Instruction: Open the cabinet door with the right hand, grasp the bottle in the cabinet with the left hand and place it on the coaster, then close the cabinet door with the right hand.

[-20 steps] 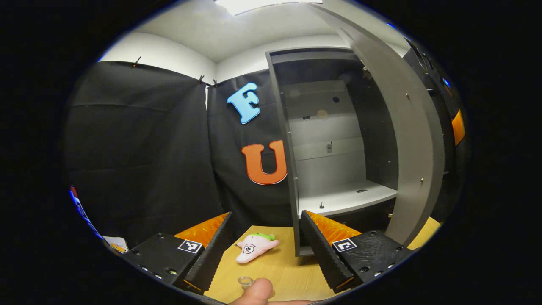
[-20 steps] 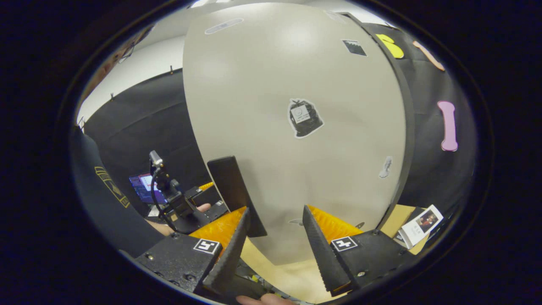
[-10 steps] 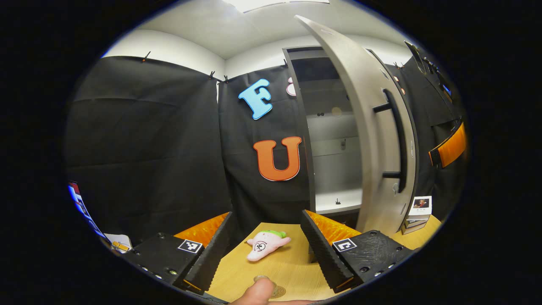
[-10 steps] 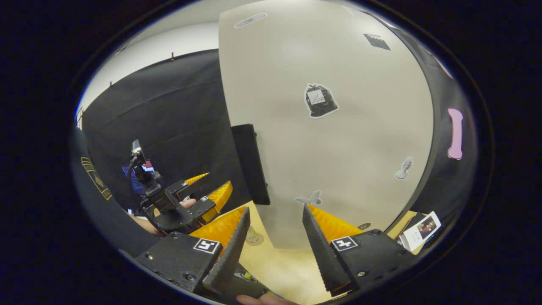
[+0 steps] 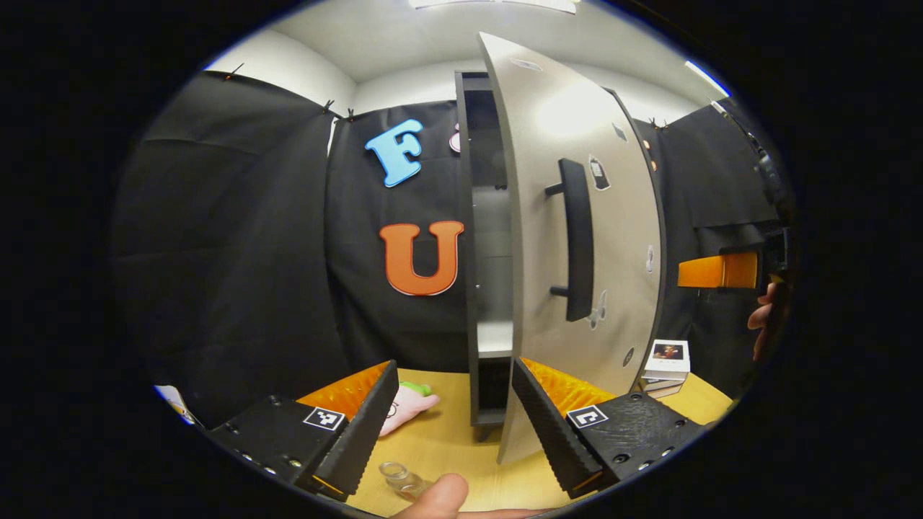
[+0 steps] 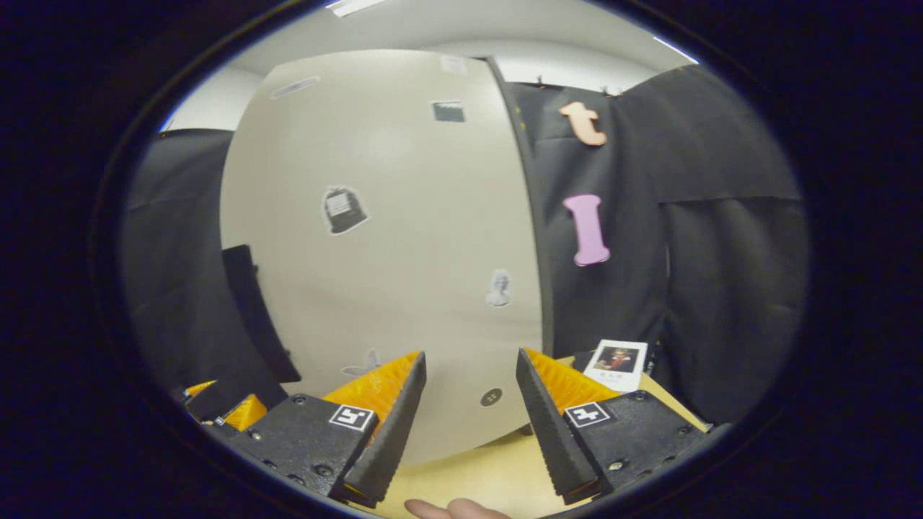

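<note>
The grey cabinet door [image 5: 577,144] stands almost shut, leaving a narrow gap onto the cabinet [image 5: 476,288] interior. Its black handle [image 5: 577,238] faces me. My left gripper [image 5: 454,425] is open and empty, low over the wooden table. The top of a small clear bottle [image 5: 400,476] shows at the bottom edge, beside a thumb [image 5: 440,497]. My right gripper [image 6: 469,425] is open, close in front of the door's face [image 6: 382,252], with nothing between its fingers. In the left gripper view it appears at the far right [image 5: 721,270], held by a hand [image 5: 768,317].
A pink plush toy [image 5: 404,404] lies on the table left of the cabinet. A small white box with a portrait [image 5: 667,357] [image 6: 616,358] stands right of the cabinet. Stickers dot the door's face. Black cloth walls surround the booth.
The door has swung from wide open to almost shut, hiding the shelf inside. The right gripper followed the door round. The left gripper's view shifted, with the bottle now nearer bottom left.
</note>
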